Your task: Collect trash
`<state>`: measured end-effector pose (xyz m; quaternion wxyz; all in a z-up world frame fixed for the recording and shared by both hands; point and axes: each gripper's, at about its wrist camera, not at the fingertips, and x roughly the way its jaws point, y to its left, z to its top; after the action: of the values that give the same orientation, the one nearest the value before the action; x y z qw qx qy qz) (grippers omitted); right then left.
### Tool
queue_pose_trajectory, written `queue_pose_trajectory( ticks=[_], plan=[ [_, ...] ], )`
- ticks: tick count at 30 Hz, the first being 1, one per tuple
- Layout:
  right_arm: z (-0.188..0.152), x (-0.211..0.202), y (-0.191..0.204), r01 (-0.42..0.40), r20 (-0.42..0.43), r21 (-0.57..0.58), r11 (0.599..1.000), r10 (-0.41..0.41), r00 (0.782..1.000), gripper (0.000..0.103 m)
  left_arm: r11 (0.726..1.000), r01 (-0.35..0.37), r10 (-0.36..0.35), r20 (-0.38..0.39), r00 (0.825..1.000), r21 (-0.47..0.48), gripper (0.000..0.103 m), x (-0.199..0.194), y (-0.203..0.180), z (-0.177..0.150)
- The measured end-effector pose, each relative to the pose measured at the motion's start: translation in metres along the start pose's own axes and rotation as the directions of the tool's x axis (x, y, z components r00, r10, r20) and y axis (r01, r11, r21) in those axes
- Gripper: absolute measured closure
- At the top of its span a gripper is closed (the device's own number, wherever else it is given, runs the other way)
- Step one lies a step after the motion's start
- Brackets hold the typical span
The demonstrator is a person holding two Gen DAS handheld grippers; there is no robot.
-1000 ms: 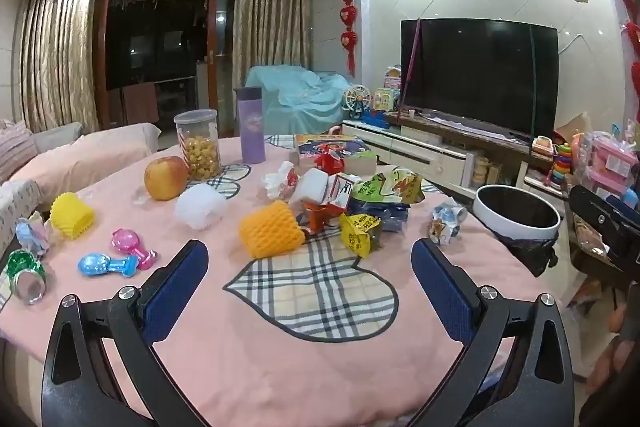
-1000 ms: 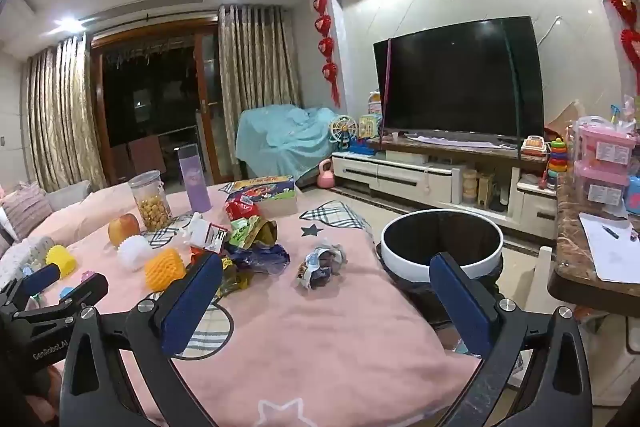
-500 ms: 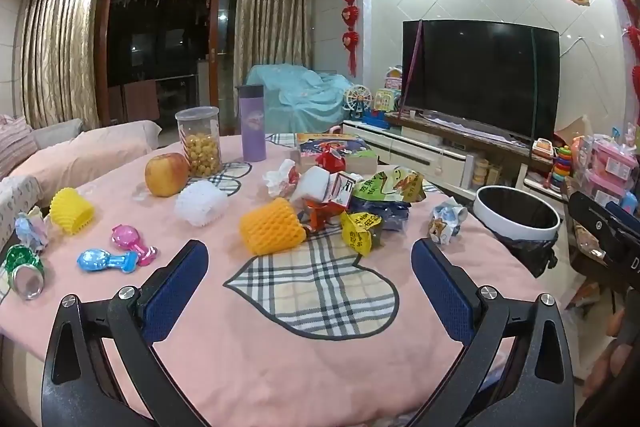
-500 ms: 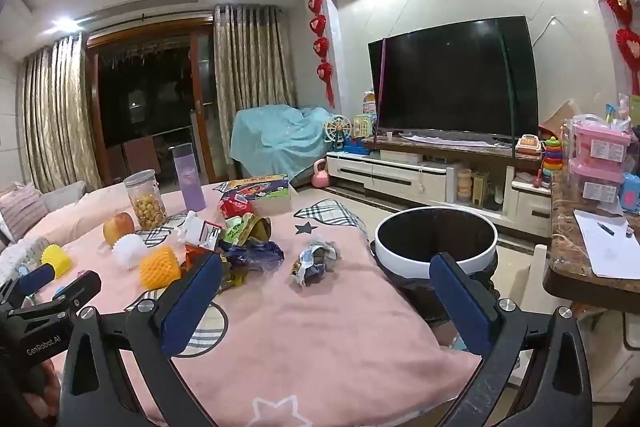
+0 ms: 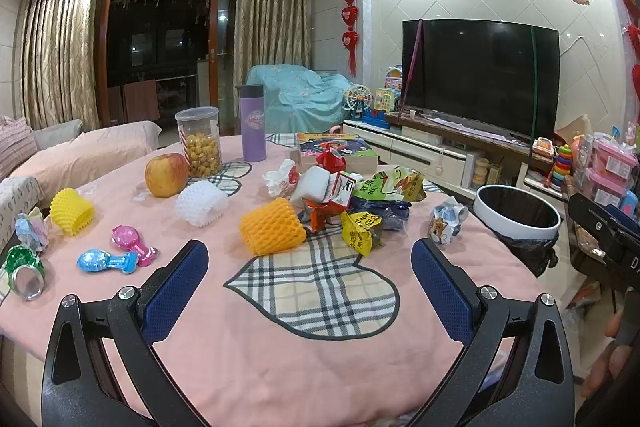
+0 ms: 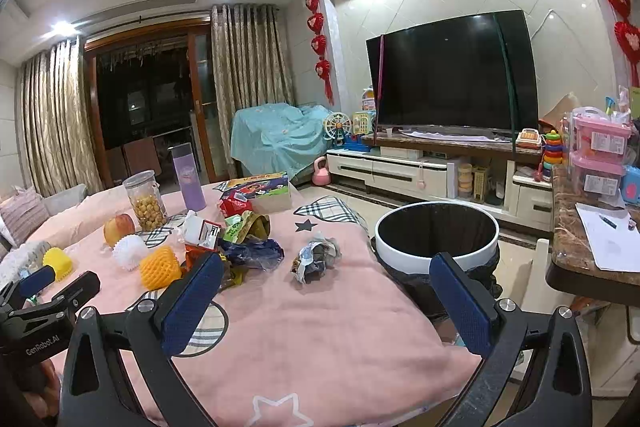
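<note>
A pile of snack wrappers (image 5: 360,199) lies mid-table on the pink cloth, with a crumpled wrapper (image 5: 447,219) apart to its right; that wrapper also shows in the right wrist view (image 6: 316,259). A white-rimmed trash bin (image 6: 438,239) with a black liner stands beside the table's right edge, also in the left wrist view (image 5: 518,217). My left gripper (image 5: 310,279) is open and empty above the near cloth. My right gripper (image 6: 326,301) is open and empty, between the crumpled wrapper and the bin.
An orange foam fruit net (image 5: 272,227), a white one (image 5: 201,203), a yellow one (image 5: 72,211), an apple (image 5: 165,174), a snack jar (image 5: 199,141), a purple bottle (image 5: 252,123), a crushed can (image 5: 24,269) and toy spoons (image 5: 116,255) share the table. A marble counter (image 6: 580,247) stands right.
Both grippers have drifted slightly; the right wrist view has shifted a little so the bin sits nearer the centre. Nothing on the table has moved.
</note>
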<state>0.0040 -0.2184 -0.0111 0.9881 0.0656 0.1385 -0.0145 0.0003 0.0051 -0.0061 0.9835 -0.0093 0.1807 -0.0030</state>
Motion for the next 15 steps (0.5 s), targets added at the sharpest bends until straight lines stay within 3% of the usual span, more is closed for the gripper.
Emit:
queue_pose_trajectory(
  ticks=[15],
  plan=[
    [-0.0037, 0.0020, 0.0003, -0.010, -0.008, 0.008, 1.000, 0.010, 1.000, 0.000, 1.000, 0.005, -0.005, 0.000, 1.000, 0.001, 0.000, -0.0019, -0.0010, 0.0028]
  ],
)
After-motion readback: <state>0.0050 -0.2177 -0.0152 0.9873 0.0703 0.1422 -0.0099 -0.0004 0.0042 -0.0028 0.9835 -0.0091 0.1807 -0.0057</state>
